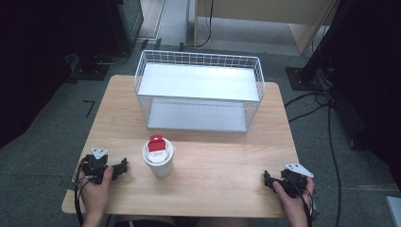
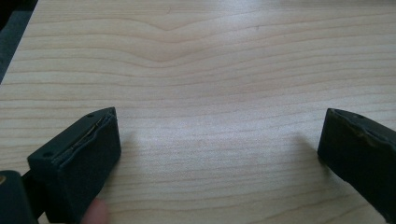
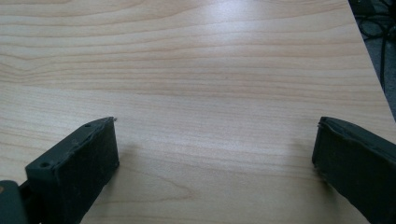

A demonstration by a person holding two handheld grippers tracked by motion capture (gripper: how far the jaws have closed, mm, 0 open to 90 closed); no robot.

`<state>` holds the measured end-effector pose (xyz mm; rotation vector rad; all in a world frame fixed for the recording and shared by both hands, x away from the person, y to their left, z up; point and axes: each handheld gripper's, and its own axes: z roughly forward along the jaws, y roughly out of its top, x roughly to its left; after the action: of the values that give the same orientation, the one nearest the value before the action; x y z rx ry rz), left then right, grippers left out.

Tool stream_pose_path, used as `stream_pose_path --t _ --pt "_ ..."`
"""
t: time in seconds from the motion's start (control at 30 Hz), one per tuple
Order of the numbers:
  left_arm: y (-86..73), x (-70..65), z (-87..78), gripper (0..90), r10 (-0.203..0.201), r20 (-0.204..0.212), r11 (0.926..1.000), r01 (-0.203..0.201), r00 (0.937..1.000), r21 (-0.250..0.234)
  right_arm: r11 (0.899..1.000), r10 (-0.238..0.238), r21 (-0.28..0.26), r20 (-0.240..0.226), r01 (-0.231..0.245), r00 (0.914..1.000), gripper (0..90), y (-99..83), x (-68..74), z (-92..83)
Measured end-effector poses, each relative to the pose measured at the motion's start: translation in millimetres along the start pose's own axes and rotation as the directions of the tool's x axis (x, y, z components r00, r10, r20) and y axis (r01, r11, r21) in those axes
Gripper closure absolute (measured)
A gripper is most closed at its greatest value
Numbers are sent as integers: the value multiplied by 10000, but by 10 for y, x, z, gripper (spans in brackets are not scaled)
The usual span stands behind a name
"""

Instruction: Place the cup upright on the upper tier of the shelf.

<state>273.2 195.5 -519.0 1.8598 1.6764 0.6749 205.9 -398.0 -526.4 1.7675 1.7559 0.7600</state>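
A white cup (image 1: 159, 163) with a red box (image 1: 156, 143) standing in its mouth is on the wooden table (image 1: 222, 161), near the front. Behind it stands a white wire rack (image 1: 198, 90) with 2 shelves. The left gripper (image 1: 124, 166) and the right gripper (image 1: 267, 178) rest at the table's front corners, jaws spread wide, grasping nothing.

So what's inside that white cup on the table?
A red and white packet stands in the cup, poking above its rim. Its lower part is hidden by the cup's wall, so whether anything else lies under it can't be seen.
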Motion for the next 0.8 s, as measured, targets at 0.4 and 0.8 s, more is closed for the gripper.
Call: stream_pose_path --t 0.4,0.8 --pt "0 -1 0 0 -15 4 10000 15 10000 -2 9921 -698 -1100 -807 608 9943 146 215 440 -157" --pt "0 -2 0 0 -15 1 10000 15 10000 -1 9820 -1737 -1087 -1964 1546 9650 1 417 1025 -273"
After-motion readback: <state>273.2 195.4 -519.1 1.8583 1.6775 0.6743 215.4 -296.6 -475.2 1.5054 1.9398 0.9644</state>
